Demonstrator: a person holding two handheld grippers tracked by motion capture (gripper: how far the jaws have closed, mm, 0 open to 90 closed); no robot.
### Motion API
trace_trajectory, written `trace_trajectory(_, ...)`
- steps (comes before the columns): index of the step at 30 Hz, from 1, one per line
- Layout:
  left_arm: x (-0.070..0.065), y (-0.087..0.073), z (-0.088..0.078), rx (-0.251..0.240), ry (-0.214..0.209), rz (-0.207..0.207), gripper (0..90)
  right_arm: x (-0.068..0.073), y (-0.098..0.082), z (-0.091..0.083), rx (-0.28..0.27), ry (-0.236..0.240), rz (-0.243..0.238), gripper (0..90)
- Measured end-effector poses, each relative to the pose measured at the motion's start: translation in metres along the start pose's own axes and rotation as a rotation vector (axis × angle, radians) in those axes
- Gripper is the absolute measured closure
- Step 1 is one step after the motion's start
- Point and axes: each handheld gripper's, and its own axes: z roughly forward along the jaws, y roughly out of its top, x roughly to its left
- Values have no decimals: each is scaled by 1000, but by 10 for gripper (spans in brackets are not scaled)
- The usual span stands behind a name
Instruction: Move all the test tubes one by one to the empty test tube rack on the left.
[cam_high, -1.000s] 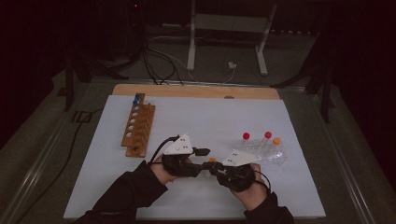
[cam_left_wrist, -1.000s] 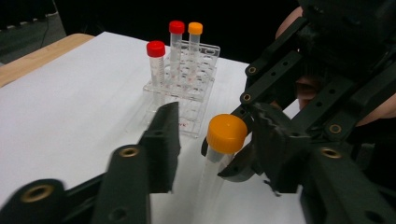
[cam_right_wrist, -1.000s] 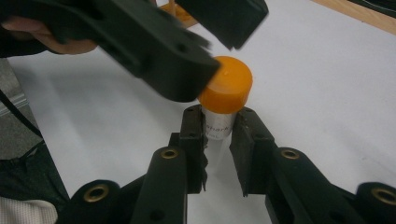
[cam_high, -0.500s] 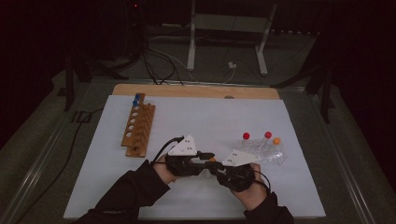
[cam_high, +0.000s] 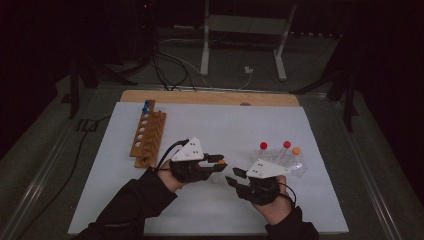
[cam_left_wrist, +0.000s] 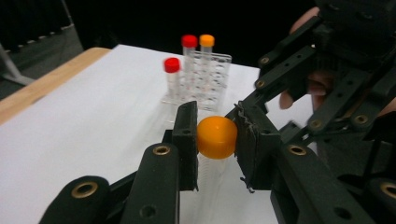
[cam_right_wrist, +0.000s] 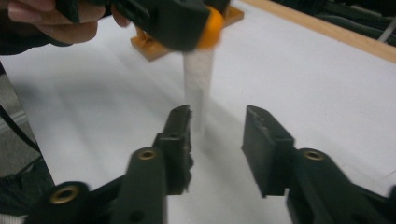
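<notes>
Orange-capped tube (cam_left_wrist: 216, 137) clamped in left tongs (cam_left_wrist: 215, 140); right tongs (cam_right_wrist: 217, 133) just opened, w/ nothing gripped; clear rack (cam_high: 295, 162) nearby.

White-topped table (cam_high: 225, 125) with wooden tube rack (cam_high: 147, 134) left, clear plastic rack (cam_high: 292, 162) right

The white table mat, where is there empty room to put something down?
The white table mat is bare between the wooden tube rack and the clear plastic rack, and along its far edge. It is crowded in front, where the left gripper and right gripper meet.
</notes>
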Motion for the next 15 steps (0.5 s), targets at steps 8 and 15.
trace_trajectory(8, 21, 5, -27, -28, 89, -28, 719, 0, 3, -10, -65, -9, 15, 386)
trace_trajectory(15, 40, 7, -47, -33, 178, -49, 719, 0, 4, -12, -103, -22, 40, 132)
